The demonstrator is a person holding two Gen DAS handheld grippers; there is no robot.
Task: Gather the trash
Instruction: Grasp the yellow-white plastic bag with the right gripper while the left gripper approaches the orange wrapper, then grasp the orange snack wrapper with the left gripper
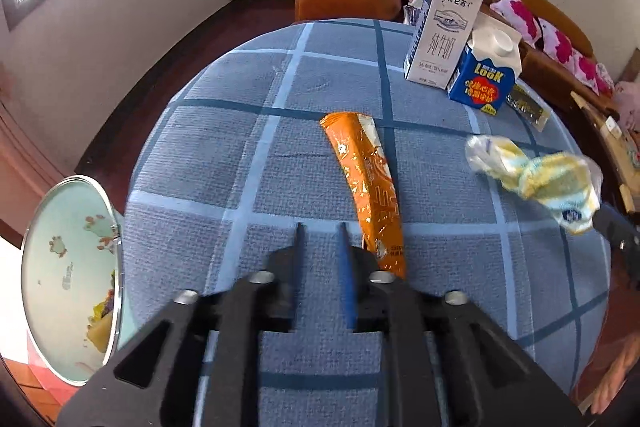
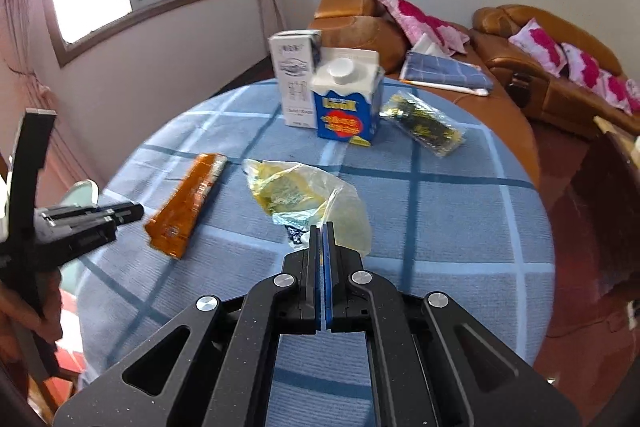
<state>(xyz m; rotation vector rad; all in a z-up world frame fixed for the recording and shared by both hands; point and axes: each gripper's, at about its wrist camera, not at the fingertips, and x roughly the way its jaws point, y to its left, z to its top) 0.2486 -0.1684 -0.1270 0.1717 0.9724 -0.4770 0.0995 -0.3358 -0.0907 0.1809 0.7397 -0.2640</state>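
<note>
Two claws over blue checked tablecloth (image 1: 248, 163): left (image 1: 320, 227) empty, parted; right (image 2: 322, 227) pinching yellow wrapper (image 2: 296, 195).

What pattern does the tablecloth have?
Blue tablecloth with a checked line pattern; right wrist view.

A round table (image 2: 460, 227) covered in a blue woven cloth with light and dark blue check lines carried the trash. Toward its far side stood a tall white milk carton (image 2: 295, 83), and touching it, a shorter blue-and-white gable-top carton with a white screw cap (image 2: 347, 107). Just beside that carton lay a clear plastic wrapper with dark green and yellow print (image 2: 422, 125), flat on the cloth. Nearer the middle lay a long orange foil wrapper (image 1: 366, 187), stretched out flat. A crumpled yellow-and-clear plastic bag (image 2: 304, 199) sat near it, though whether it rested fully on the cloth was hard to tell.
</note>
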